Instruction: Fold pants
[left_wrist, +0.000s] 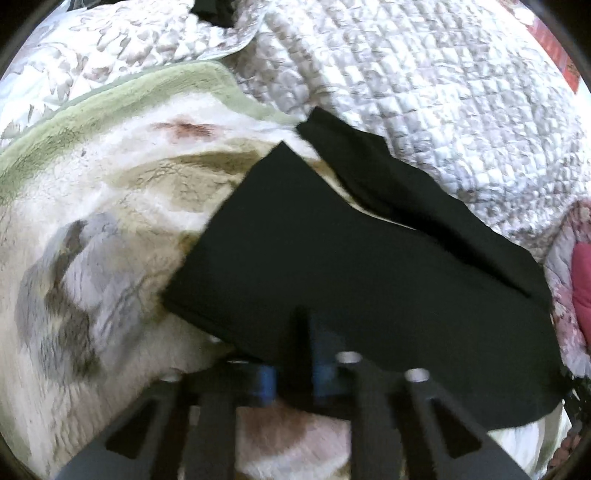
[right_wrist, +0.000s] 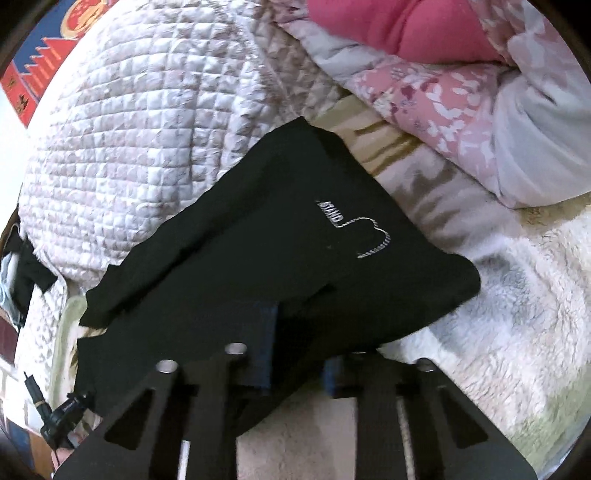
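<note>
Black pants (left_wrist: 332, 251) lie partly folded on a fluffy cream blanket (left_wrist: 122, 206); one layer lies over another, with a second leg edge (left_wrist: 406, 184) behind. In the right wrist view the pants (right_wrist: 258, 251) show a small white embroidered logo (right_wrist: 354, 229). My left gripper (left_wrist: 293, 373) is shut on the near edge of the pants, blue pads pinching the cloth. My right gripper (right_wrist: 299, 354) is also closed on the pants' near edge, cloth draped between its blue pads (right_wrist: 266, 332).
A quilted white-grey bedspread (left_wrist: 443, 110) lies behind the pants. A pink floral duvet (right_wrist: 443, 99) and a pink pillow (right_wrist: 399, 29) are bunched at the right. The blanket's green trim (left_wrist: 110, 99) runs at the left. A colourful poster (right_wrist: 40, 62) is on the wall.
</note>
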